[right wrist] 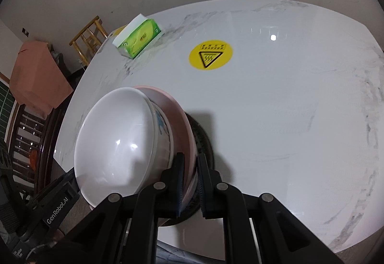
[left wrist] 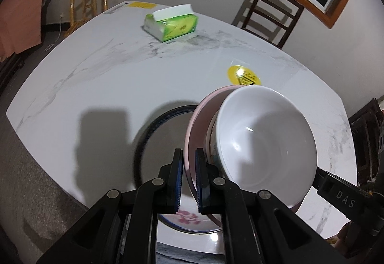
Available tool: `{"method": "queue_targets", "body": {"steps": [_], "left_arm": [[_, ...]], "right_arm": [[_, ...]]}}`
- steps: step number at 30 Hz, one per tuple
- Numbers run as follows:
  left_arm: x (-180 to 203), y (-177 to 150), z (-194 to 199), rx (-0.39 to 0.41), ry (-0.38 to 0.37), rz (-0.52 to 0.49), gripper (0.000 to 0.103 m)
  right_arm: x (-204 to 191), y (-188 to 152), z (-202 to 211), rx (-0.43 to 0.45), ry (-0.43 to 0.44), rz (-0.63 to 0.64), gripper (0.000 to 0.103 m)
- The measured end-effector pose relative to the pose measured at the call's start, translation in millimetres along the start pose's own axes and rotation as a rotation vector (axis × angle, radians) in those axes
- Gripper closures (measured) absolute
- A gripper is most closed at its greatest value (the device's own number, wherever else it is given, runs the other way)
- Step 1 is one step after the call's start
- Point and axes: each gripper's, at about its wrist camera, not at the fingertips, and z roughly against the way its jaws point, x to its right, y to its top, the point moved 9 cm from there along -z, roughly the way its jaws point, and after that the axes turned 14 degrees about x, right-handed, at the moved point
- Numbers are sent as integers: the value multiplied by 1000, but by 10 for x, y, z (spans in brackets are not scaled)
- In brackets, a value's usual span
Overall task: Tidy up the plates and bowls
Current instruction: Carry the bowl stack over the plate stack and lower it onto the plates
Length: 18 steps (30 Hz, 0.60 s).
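A white marble desk point(left wrist: 96, 76) bears a tissue pack point(left wrist: 171, 23) near its far edge. Above the near edge, left claw point(left wrist: 189, 182) and right claw point(right wrist: 190, 182), angled down, pinch opposite rims of a pink bowl point(left wrist: 196, 119) nesting a white bowl point(left wrist: 264, 144).

My left wrist camera looks steeply down along its tongs point(left wrist: 189, 180), very near the table point(left wrist: 96, 76); my right one does the same from the opposite side; both share the yellow sticker point(right wrist: 210, 55) and tissue pack point(right wrist: 138, 39).

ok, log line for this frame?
left gripper: shut on pink bowl | right gripper: shut on pink bowl | white bowl: nested inside | plate: below
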Motion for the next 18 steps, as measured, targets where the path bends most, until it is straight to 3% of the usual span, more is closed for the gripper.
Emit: {"method": "queue_targets", "body": {"steps": [9, 18], "left_arm": [[-241, -78, -88, -22, 17, 28, 98], [-267, -71, -117, -2, 15, 9, 98]], "right_arm": [[-152, -80, -200, -26, -3, 13, 92], [-197, -53, -182, 15, -13, 46, 90]]}}
